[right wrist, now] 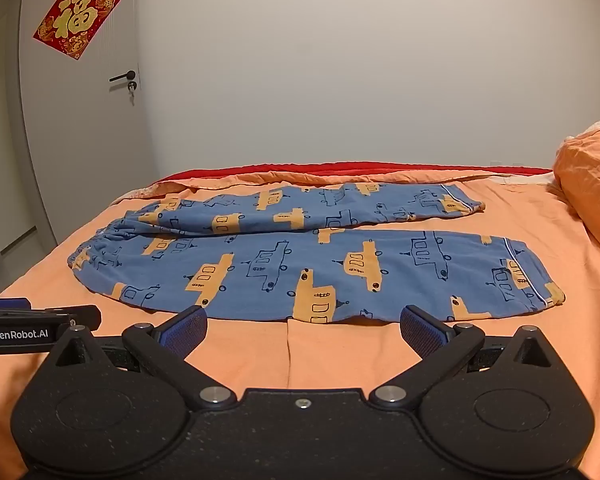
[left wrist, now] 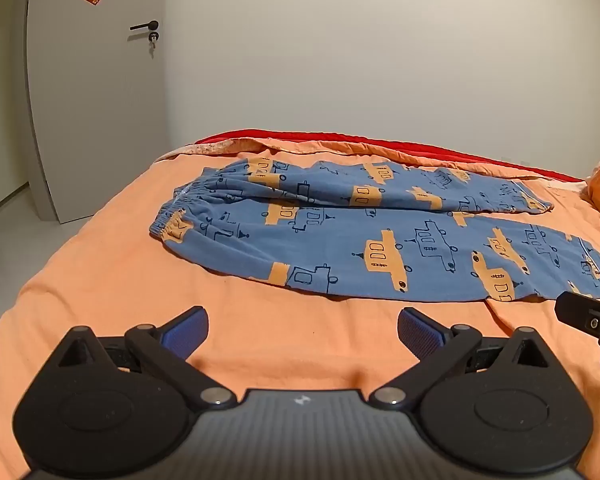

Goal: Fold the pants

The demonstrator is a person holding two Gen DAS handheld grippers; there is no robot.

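Blue pants (right wrist: 308, 256) printed with orange and outlined cars lie flat and unfolded across the orange bedspread (right wrist: 340, 360), elastic waistband at the left, both legs stretched rightward side by side, the cuffs slightly apart.

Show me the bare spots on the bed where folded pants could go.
Bare sheet lies between the pants and the near edge, under both open tongs. A second strip runs left of the waistband, toward the door. The far side is crowded by the bunched blanket, the right by the pillow.
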